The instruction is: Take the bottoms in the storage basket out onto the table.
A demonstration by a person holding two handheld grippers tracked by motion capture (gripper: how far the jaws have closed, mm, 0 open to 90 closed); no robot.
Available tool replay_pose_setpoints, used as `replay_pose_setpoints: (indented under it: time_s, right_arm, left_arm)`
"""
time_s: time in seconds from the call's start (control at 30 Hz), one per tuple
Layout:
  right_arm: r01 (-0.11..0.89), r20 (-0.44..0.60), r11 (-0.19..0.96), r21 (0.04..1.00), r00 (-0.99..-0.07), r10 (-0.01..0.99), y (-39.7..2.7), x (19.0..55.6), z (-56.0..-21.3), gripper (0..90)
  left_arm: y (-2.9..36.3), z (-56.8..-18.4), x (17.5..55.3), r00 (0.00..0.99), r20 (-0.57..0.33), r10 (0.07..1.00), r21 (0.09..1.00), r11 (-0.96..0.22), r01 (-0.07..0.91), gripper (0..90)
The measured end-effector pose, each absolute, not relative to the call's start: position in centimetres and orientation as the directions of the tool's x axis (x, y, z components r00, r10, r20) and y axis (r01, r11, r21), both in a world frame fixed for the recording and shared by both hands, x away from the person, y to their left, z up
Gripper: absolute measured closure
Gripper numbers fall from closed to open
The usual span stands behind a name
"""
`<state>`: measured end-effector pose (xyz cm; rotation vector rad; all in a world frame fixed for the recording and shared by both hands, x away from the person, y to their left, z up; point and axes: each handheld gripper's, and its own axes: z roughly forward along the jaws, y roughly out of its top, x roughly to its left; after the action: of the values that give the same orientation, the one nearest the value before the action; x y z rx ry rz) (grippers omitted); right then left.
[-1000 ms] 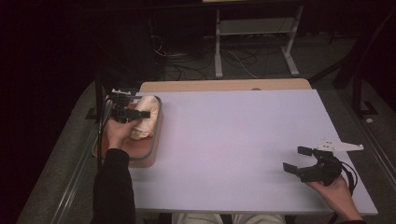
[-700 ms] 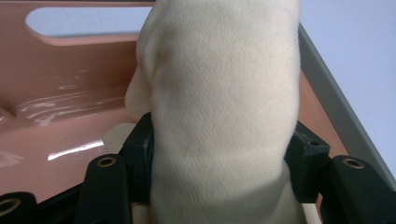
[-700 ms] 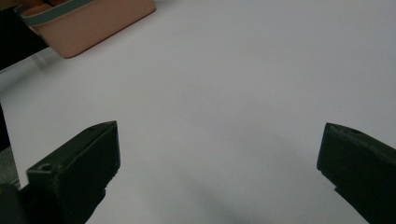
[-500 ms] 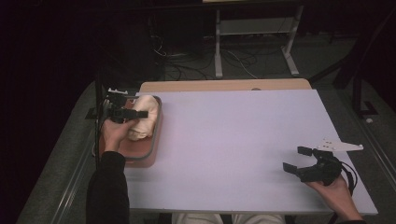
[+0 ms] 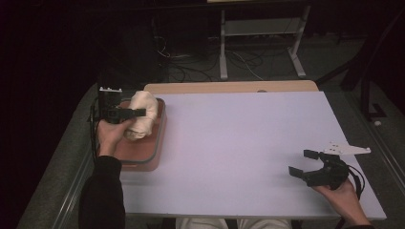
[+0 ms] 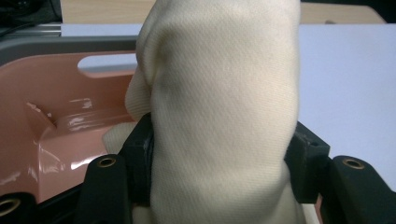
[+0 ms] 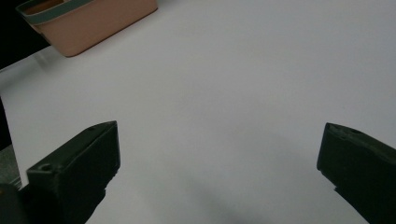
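The left tool has lifted the cream cloth higher above the pink tub.

A white table fills the middle of the high view, with a strip of light wooden board along its far edge. Beyond it, a pale metal stand and loose cables sit on the dark floor.

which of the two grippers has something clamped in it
The left gripper, over the pink bin: its jaws squeeze the cream cloth bundle. The right gripper sits open above the bare white table.
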<state>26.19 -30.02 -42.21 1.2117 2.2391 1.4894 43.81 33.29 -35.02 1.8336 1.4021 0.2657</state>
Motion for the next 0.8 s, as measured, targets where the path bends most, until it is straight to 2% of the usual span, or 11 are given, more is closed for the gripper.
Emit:
replay_pose_setpoints:
  time_s: [0.5,0.8]
  right_arm:
    - [0.519,0.266,0.160,0.840,-0.650,0.711,-29.9,26.2,-42.2,0.0]
    - [0.515,0.268,0.158,0.842,-0.654,0.707,-29.9,26.2,-42.1,0.0]
  left_arm:
    - [33.0,-32.3,43.1,0.387,-0.297,0.873,0.713,-0.066,0.698,39.5]
    - [32.3,-29.4,42.6,0.414,-0.260,0.873,0.737,-0.098,0.669,39.5]
